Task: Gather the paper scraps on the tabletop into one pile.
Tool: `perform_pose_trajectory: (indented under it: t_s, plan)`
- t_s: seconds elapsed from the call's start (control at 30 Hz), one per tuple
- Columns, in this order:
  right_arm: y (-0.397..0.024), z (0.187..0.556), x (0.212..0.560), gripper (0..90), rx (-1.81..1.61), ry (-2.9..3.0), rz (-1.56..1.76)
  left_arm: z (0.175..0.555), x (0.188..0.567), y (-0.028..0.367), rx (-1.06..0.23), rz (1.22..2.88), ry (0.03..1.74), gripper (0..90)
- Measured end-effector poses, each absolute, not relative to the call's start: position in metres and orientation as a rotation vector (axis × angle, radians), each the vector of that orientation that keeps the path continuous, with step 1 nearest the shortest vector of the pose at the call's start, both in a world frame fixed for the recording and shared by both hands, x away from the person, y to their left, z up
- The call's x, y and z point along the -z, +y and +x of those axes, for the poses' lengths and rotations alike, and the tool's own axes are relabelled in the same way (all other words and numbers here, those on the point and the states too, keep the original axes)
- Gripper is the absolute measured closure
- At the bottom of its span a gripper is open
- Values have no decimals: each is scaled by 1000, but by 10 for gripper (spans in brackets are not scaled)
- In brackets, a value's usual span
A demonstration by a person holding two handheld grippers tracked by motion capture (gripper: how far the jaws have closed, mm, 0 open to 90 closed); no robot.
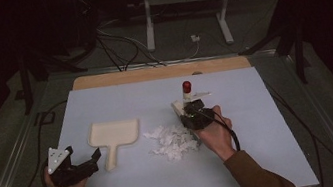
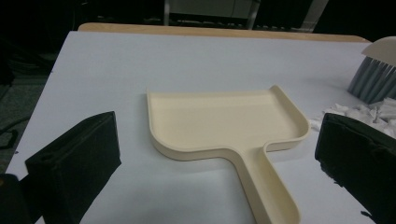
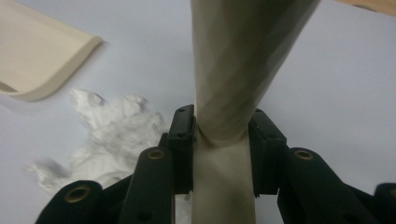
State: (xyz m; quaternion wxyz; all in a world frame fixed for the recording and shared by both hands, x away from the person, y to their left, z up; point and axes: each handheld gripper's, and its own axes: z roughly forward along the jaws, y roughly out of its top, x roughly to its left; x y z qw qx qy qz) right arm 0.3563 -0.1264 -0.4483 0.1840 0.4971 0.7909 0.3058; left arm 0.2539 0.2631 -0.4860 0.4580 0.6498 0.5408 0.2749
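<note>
A cream dustpan (image 1: 114, 133) lies flat on the white table top (image 1: 266, 158), its handle toward the person. My left gripper (image 1: 94, 158) rests open just left of that handle; in the left gripper view the dustpan (image 2: 224, 119) lies ahead between the wide-apart jaws of the left gripper (image 2: 219, 140). A heap of white paper scraps (image 1: 174, 142) sits right of the pan. My right gripper (image 1: 192, 112) is shut on a cream brush (image 1: 179, 107) with a red-tipped handle, at the heap's far right edge. In the right gripper view, the right gripper's (image 3: 223, 135) pads clamp the brush handle (image 3: 238, 70), beside the scraps (image 3: 116, 135).
The brush's grey bristles (image 2: 371, 79) touch the table beside the scraps (image 2: 373, 112). A wooden strip (image 1: 161, 71) borders the table's far edge. Beyond it, cables (image 1: 117, 50) and a white stand's legs (image 1: 149, 30) are on the dark floor.
</note>
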Motion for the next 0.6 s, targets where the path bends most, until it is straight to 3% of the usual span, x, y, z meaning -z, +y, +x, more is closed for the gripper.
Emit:
perform_pose_trajectory:
  t_s: [0.6]
  plan:
    - [-107, 358, 449, 672, -973, 2243, 1358, 254, 486, 265, -677, 1592, 1333, 8]
